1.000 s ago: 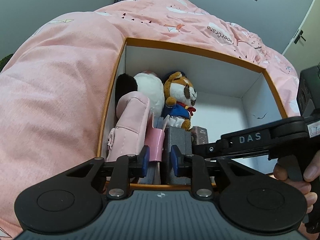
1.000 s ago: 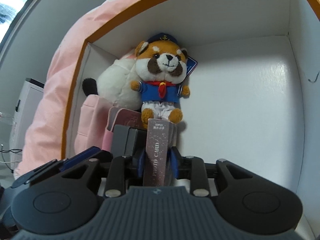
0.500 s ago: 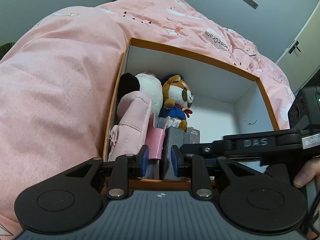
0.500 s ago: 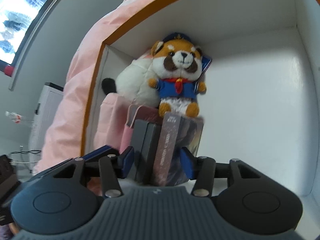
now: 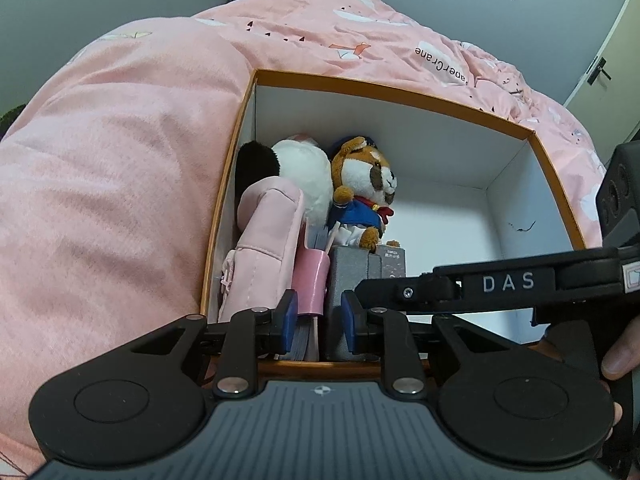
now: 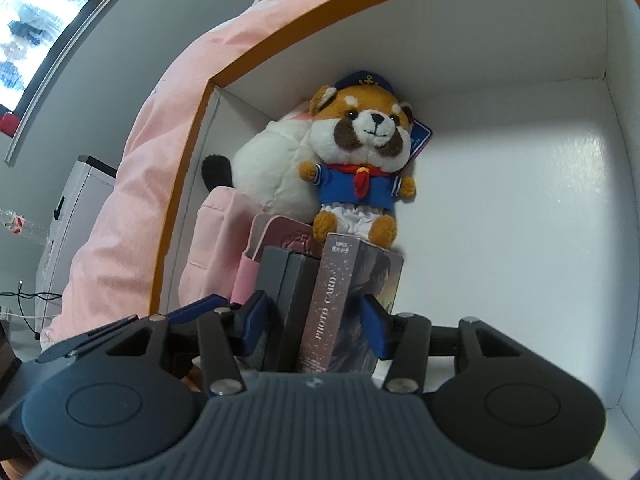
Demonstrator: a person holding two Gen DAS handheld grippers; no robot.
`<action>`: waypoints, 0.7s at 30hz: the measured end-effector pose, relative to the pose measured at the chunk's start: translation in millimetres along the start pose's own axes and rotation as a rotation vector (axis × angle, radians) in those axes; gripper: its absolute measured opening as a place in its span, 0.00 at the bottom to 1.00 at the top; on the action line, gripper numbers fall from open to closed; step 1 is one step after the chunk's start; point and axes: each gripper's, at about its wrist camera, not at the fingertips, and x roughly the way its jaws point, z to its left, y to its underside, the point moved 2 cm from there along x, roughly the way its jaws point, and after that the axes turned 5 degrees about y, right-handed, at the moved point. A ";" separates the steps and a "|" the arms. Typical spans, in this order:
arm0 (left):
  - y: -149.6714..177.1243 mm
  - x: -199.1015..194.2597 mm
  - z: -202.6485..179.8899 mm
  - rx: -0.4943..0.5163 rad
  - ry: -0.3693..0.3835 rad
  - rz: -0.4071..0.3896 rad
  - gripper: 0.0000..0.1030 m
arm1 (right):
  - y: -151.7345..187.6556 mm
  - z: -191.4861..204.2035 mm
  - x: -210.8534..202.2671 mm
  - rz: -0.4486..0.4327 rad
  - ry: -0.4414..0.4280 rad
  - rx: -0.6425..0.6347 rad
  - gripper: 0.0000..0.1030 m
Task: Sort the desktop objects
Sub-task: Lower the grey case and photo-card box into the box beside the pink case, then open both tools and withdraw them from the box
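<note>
A white box with an orange rim point(image 5: 392, 90) point(image 6: 280, 36) holds a sailor-suit plush point(image 5: 362, 196) point(image 6: 362, 148), a white plush point(image 6: 272, 168), a pink pouch point(image 5: 268, 248), a pink card case point(image 5: 310, 276), a grey box point(image 5: 348, 276) point(image 6: 284, 292) and a photo card box point(image 6: 344, 304). My right gripper point(image 6: 314, 324) is open, its blue pads point(image 6: 374, 326) apart on both sides of the grey box and photo card box, which stand upright in a row. My left gripper point(image 5: 316, 320) hovers at the near rim, slightly parted and empty, in front of the pink case.
A pink quilt point(image 5: 120, 160) surrounds the box. The right half of the box floor point(image 6: 500, 220) is bare white. The right gripper's arm point(image 5: 500, 284) crosses the left wrist view. A white cabinet point(image 6: 68, 216) stands far left.
My right gripper has opened wide and let go of the photo card box, which now stands beside the grey box. The left gripper has barely moved.
</note>
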 end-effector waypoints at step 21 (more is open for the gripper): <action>-2.9 -45.3 -39.4 0.117 -0.044 -0.068 0.27 | 30.0 20.6 -77.8 -0.306 0.143 -0.273 0.64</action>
